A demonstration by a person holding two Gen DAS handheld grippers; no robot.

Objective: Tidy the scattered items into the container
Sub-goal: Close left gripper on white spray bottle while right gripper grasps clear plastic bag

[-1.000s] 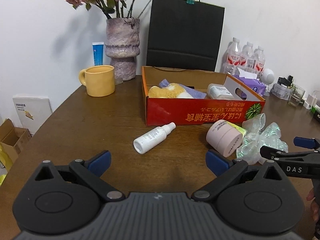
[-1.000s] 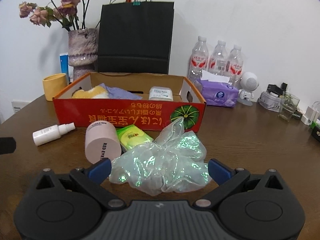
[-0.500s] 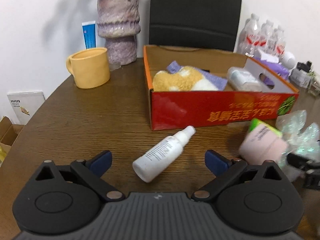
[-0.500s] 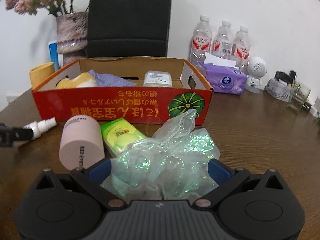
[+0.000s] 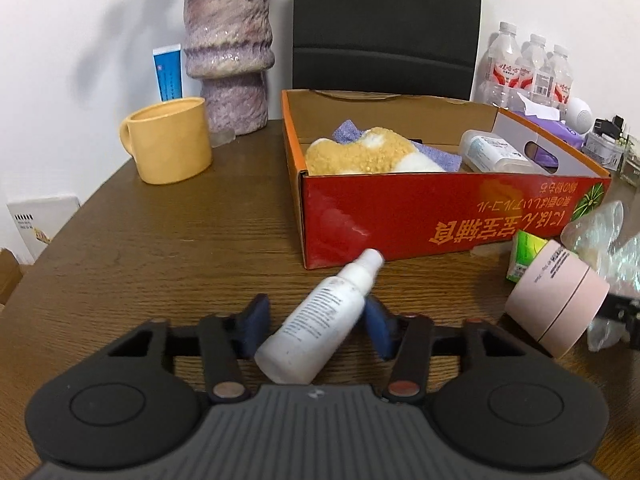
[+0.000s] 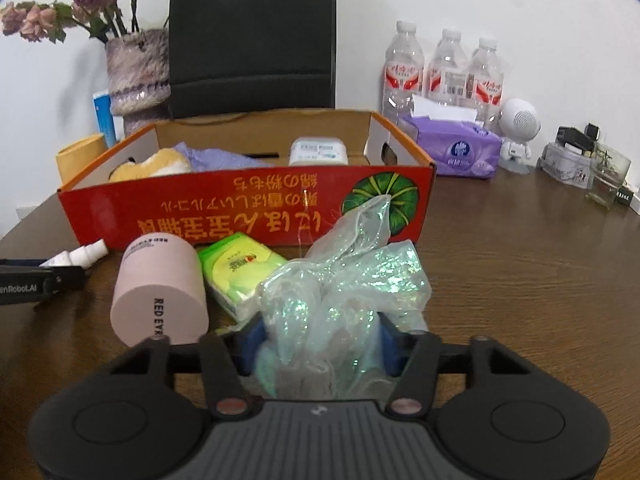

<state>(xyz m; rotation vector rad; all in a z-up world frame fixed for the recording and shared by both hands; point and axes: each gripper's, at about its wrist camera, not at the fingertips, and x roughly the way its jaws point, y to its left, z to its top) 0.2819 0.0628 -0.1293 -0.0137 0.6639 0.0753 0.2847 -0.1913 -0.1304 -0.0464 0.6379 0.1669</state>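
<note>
My left gripper has its jaws closed in around a white spray bottle lying on the table in front of the red cardboard box. My right gripper is shut on a crumpled iridescent plastic bag. A pink jar lies on its side beside a green tissue pack. The jar also shows at the right of the left wrist view. The box holds a plush toy, a purple cloth and a wipes pack.
A yellow mug and a vase stand left of the box. A black paper bag stands behind it. Water bottles, a purple tissue pack and small items sit at the right.
Both grippers moved forward and down and closed: the left around the spray bottle, the right on the plastic bag.
</note>
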